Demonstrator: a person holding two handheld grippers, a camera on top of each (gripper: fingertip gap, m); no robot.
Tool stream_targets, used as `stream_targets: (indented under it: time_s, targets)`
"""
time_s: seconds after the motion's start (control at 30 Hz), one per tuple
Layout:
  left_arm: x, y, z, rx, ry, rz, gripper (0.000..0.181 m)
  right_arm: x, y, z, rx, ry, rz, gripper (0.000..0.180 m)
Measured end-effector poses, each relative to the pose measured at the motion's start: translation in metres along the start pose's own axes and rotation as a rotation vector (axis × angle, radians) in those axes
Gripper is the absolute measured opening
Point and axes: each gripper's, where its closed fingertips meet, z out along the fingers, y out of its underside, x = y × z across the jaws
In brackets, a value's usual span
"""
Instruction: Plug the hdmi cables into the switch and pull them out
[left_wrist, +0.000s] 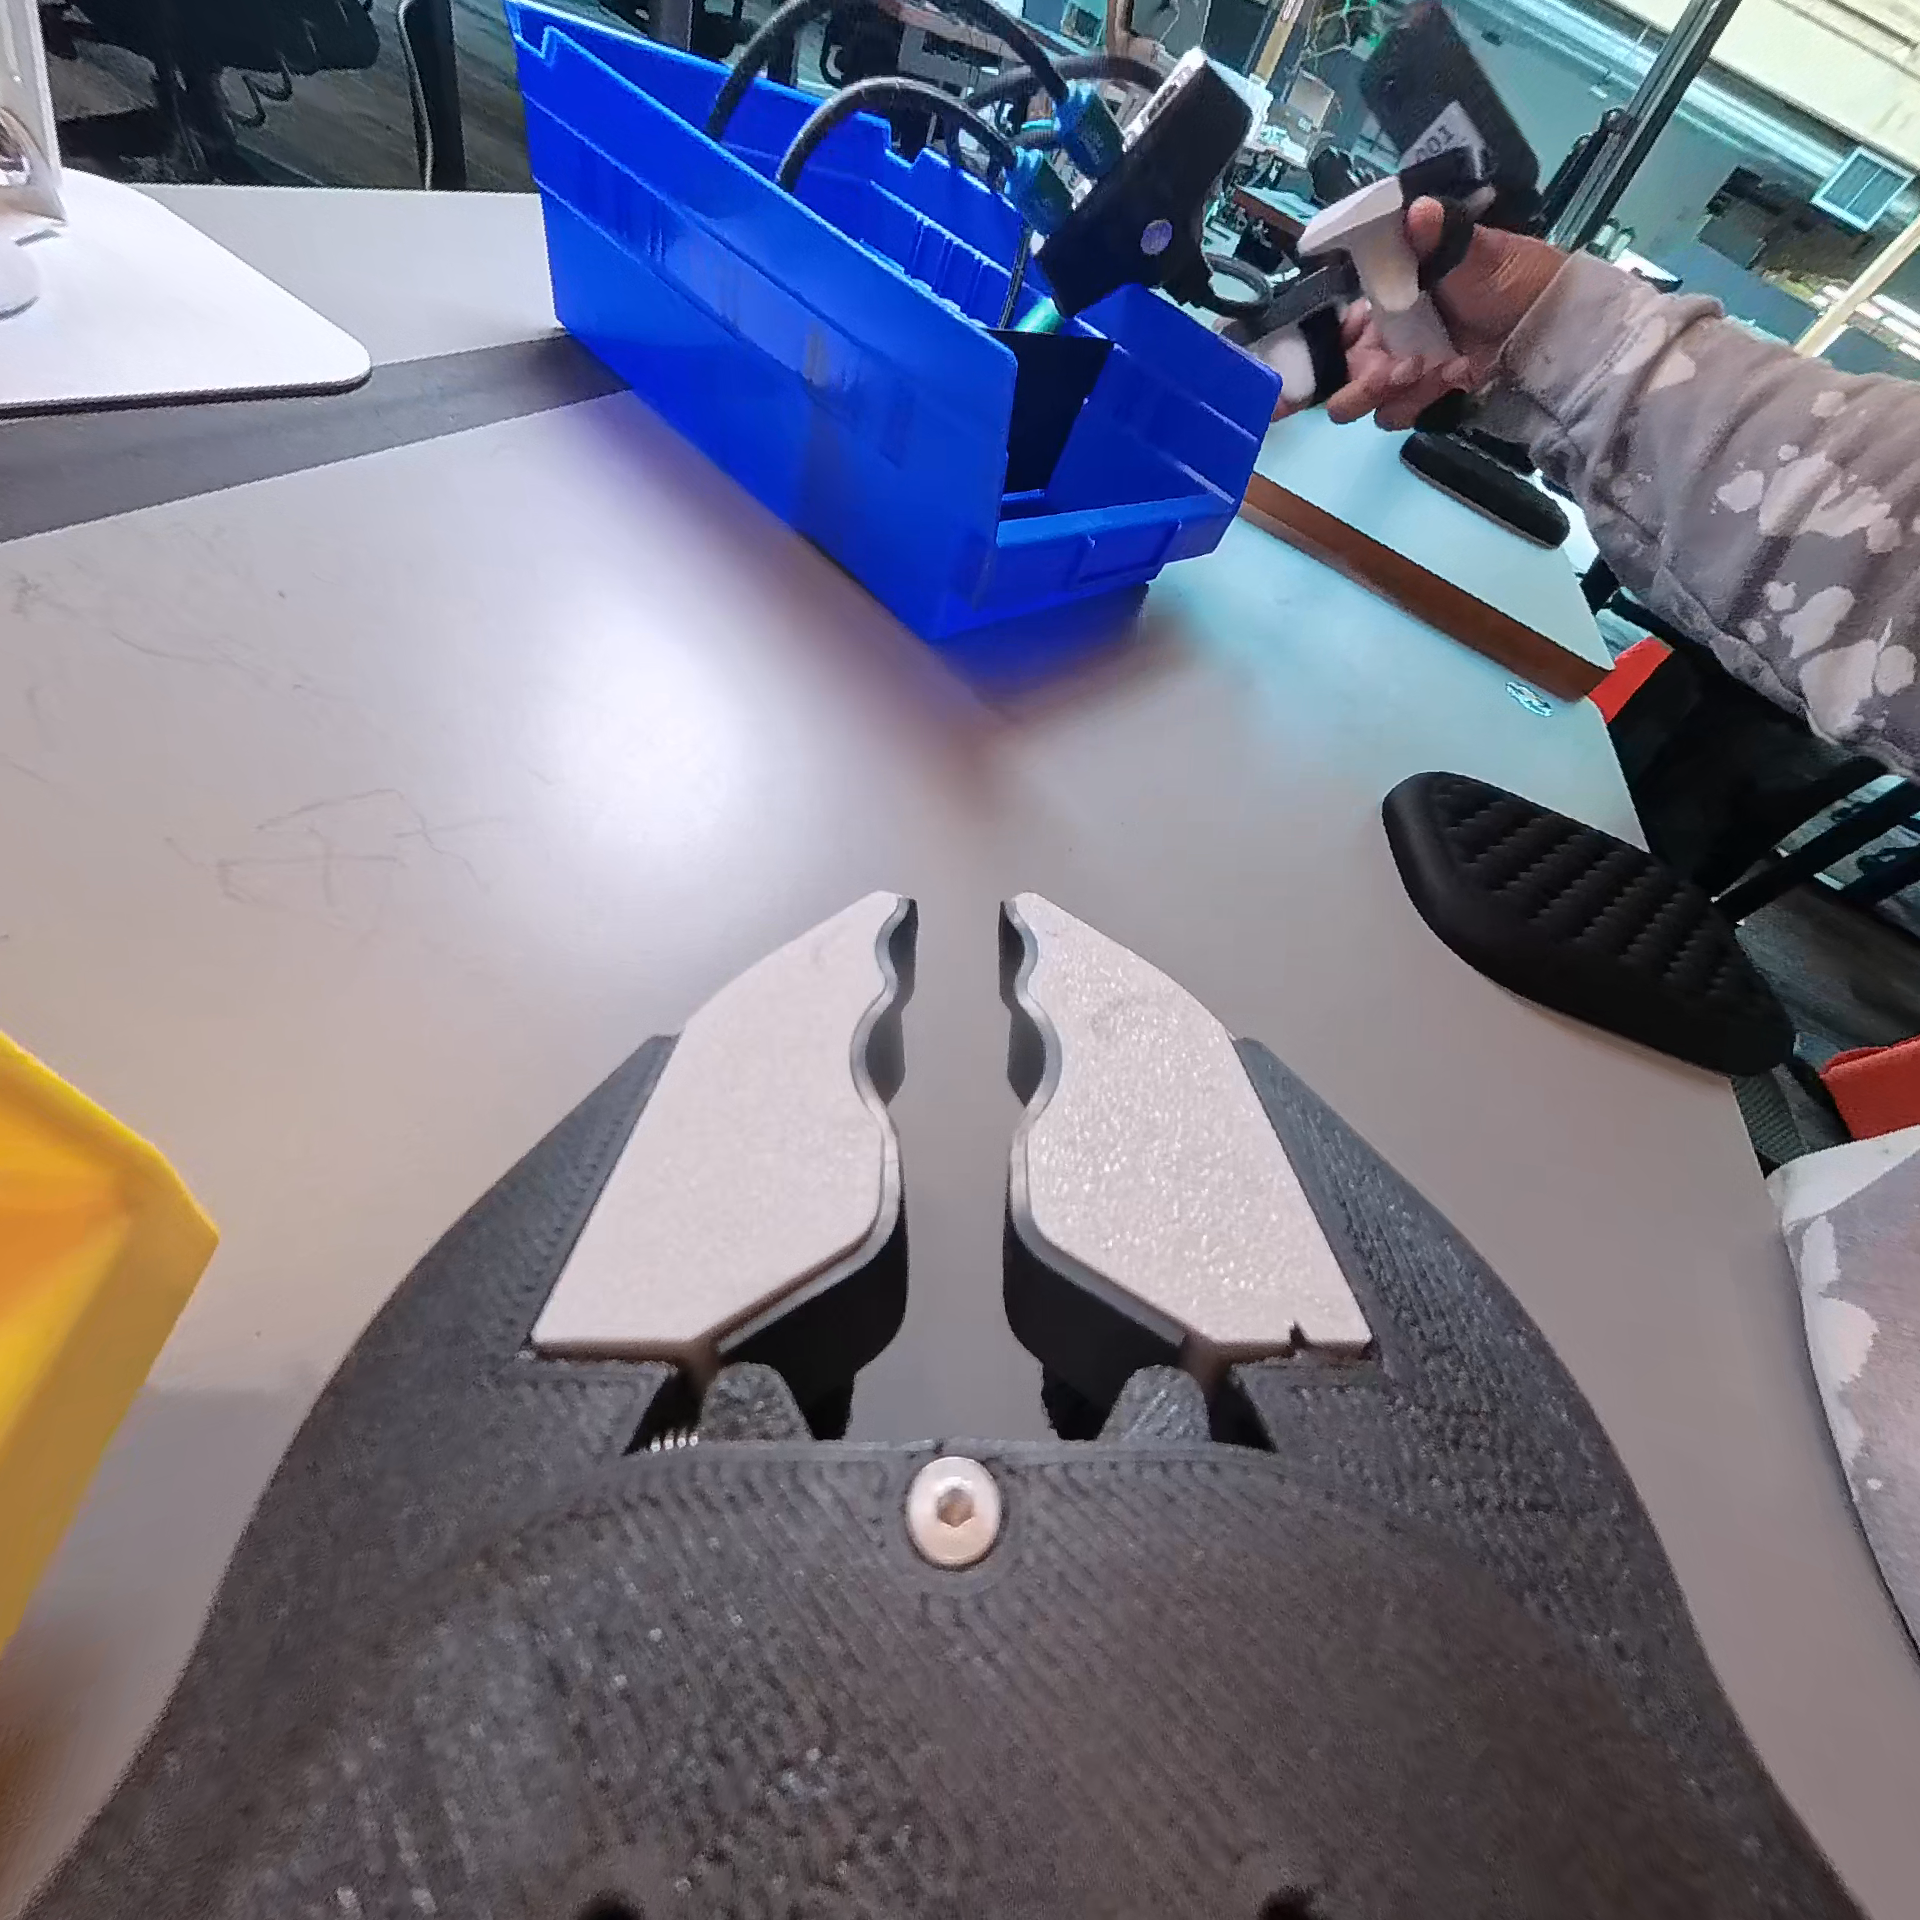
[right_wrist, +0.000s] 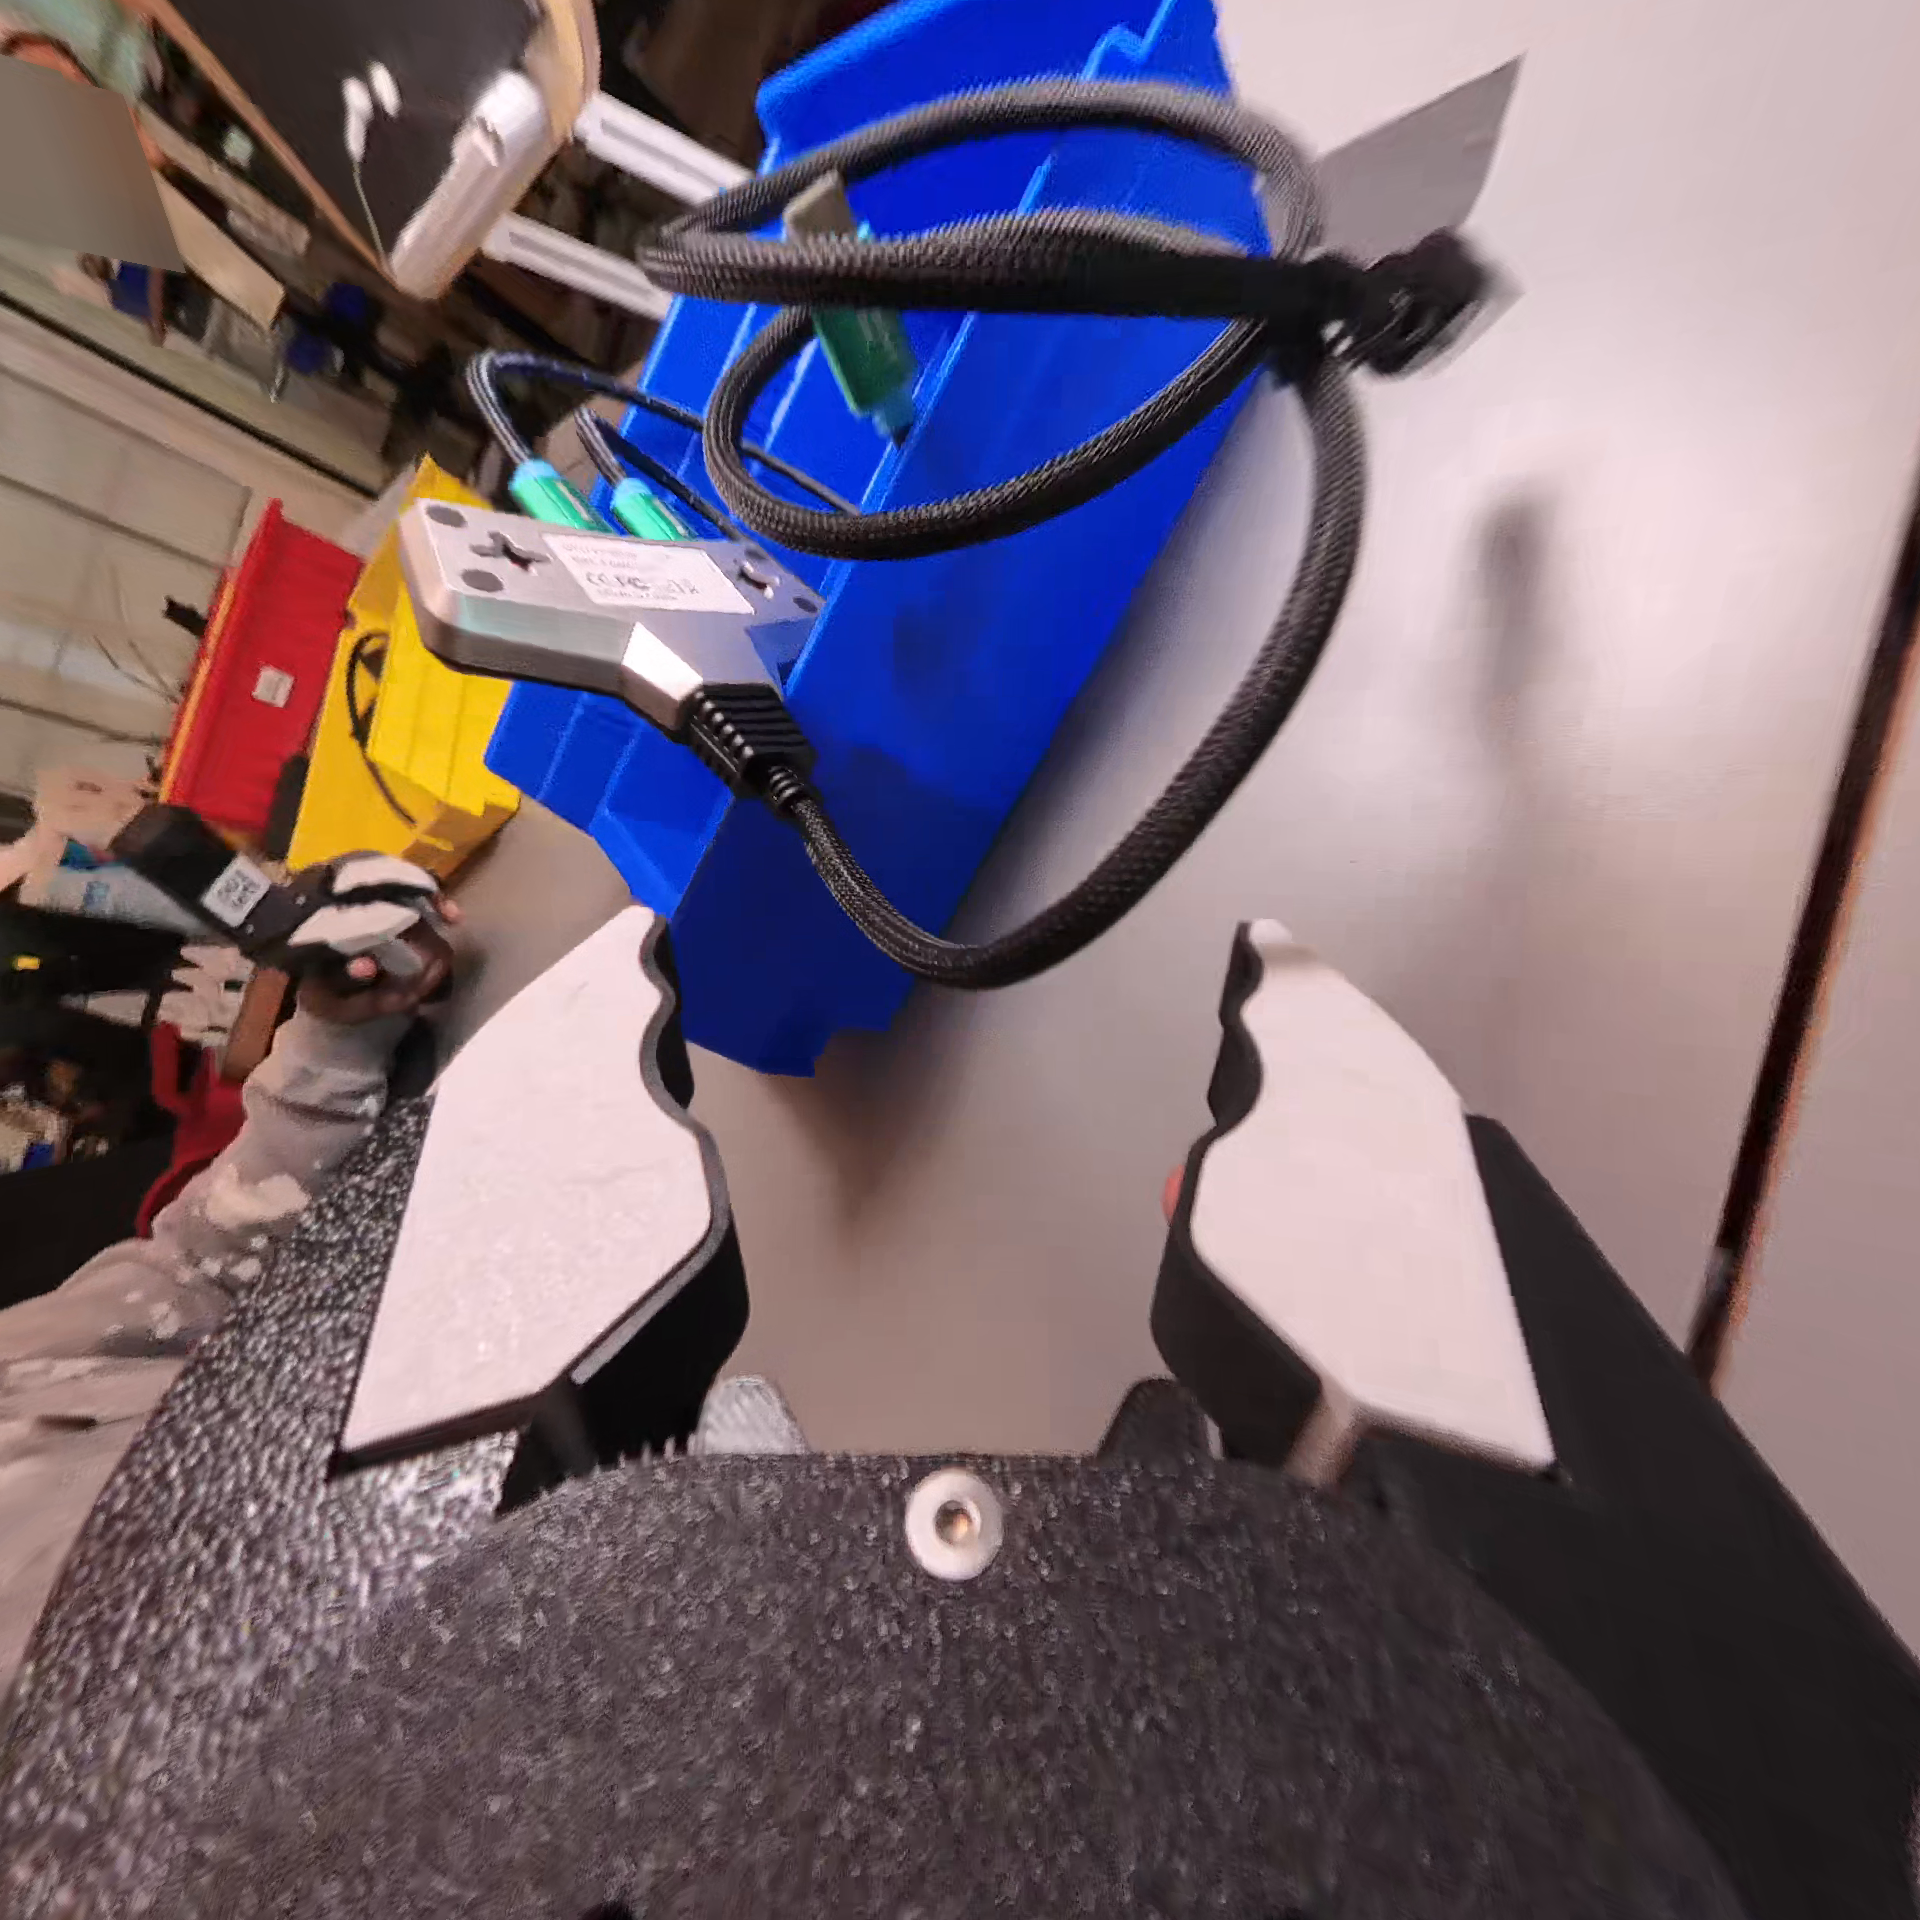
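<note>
In the right wrist view a silver HDMI switch (right_wrist: 603, 613) rests tilted on the rim of a blue bin (right_wrist: 935, 675), with two green plugs (right_wrist: 582, 499) seated in it. Its black braided cable (right_wrist: 1278, 644) loops over the bin, and a loose green plug (right_wrist: 862, 343) hangs there. My right gripper (right_wrist: 951, 935) is wide open and empty, a short way in front of the switch. My left gripper (left_wrist: 956, 909) hovers over bare table, its fingers a narrow gap apart and empty, well short of the blue bin (left_wrist: 831, 416). The right gripper's body (left_wrist: 1132, 208) is above that bin.
A yellow bin (left_wrist: 73, 1299) stands at my left, and it also shows beside a red bin (right_wrist: 260, 644) in the right wrist view. A white monitor base (left_wrist: 156, 312) lies at the far left. A black chair armrest (left_wrist: 1558, 914) sits at the table's right edge. A sleeved arm (left_wrist: 1714, 499) reaches in.
</note>
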Motion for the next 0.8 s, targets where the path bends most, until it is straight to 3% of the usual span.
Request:
stream_targets:
  time_s: [0.13, 0.23, 0.37, 0.47, 0.63, 0.8]
  targets:
    - [0.002, 0.003, 0.003, -0.017, 0.006, 0.004, 0.015, 0.004, -0.007, -0.016, 0.081, 0.041, 0.033, 0.08]
    - [0.002, 0.006, 0.005, -0.026, 0.003, 0.005, 0.015, 0.002, -0.009, -0.013, 0.093, 0.028, 0.069, 0.051]
    - [0.0, 0.006, 0.004, -0.023, -0.013, 0.004, 0.015, 0.009, -0.027, -0.012, 0.125, 0.147, -0.015, 0.015]
    - [-0.002, 0.007, 0.005, -0.026, -0.013, -0.003, 0.015, -0.002, -0.057, -0.011, 0.154, 0.231, -0.141, 0.013]
    - [0.0, 0.01, 0.006, -0.037, -0.01, 0.008, 0.015, -0.001, -0.104, 0.004, 0.057, 0.559, -0.447, 0.009]
    - [-0.001, 0.005, 0.002, -0.021, -0.023, 0.023, 0.015, 0.029, -0.11, 0.035, -0.091, 0.772, -0.608, 0.008]
